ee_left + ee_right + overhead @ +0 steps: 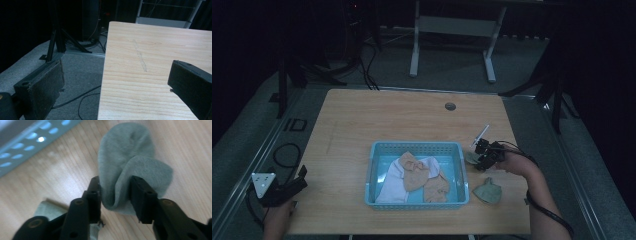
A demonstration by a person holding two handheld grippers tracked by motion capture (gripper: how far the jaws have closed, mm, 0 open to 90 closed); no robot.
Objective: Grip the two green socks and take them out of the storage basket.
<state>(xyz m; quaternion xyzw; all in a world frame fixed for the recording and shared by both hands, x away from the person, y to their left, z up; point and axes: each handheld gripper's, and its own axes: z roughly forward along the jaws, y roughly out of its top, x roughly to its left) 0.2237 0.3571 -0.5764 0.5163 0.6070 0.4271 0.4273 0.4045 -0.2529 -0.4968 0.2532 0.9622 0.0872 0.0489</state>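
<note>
The right gripper pinches a fold of a grey-green sock on the table, just right of the blue basket. The left gripper hangs with jaws wide apart over the table's left edge. No writing is legible anywhere.

Hand-held gripper: two black jaws rising from the bottom edge, set on either side of a fold of sock, both touching the fabric.
Grey-green sock: knitted, bunched and folded, rounded end toward the top, resting on the surface.
Second fabric piece: pale grey-green, flat, partly hidden behind the left jaw.
Blue basket: perforated wall at upper left, apart from the sock.
Surface: light wood grain.
</note>
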